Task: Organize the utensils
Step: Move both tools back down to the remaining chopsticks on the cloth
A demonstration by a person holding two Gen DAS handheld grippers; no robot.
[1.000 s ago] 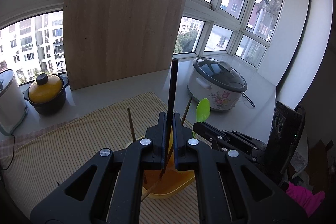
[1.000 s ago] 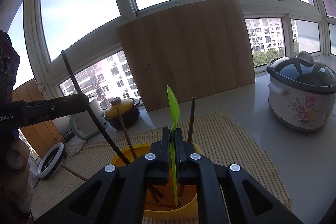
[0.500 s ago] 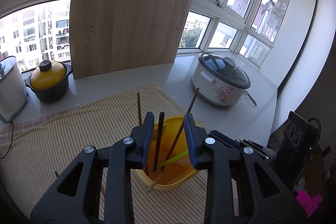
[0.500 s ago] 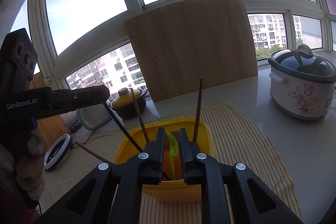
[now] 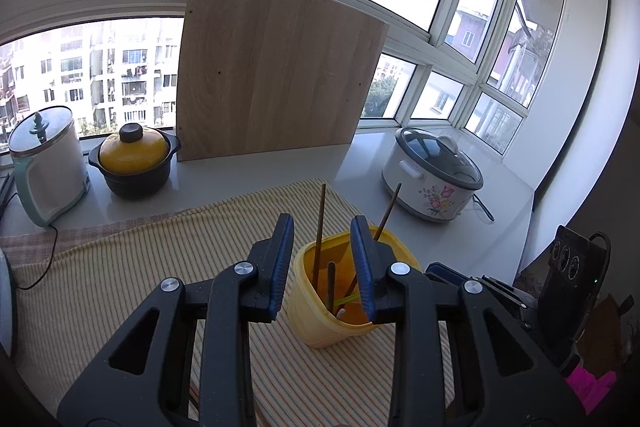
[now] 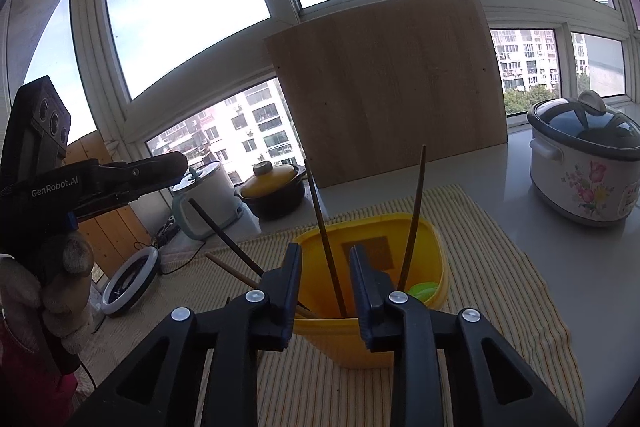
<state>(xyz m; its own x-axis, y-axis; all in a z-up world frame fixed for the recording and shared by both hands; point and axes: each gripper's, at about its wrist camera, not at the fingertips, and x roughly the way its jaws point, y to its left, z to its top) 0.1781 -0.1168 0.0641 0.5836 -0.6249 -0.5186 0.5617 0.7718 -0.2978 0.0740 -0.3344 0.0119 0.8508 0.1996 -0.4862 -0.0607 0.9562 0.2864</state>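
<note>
The yellow holder [image 5: 320, 311] sits low centre on the striped cloth [image 5: 120, 267], now carrying everything. A second ago my left gripper [image 5: 322, 263] pinched the black chopstick [image 5: 330, 287] and my right gripper [image 6: 325, 285] pinched the green spoon [image 6: 422, 291]; both now lie dropped inside. My left jaws stand apart, empty; my right jaws are opening, clamping nothing, with one wooden stick showing in their gap.

The right view alone shows the spoon's bowl, at the holder's right wall, and a gloved hand [image 6: 52, 291] at lower left. The left view shows only its thin green handle.

In the right view I count three brown wooden chopsticks [image 6: 326, 243], one black chopstick, one spoon. Behind: one rice cooker [image 5: 434, 179], one lidded pot [image 5: 134, 161], one kettle [image 5: 44, 163].
</note>
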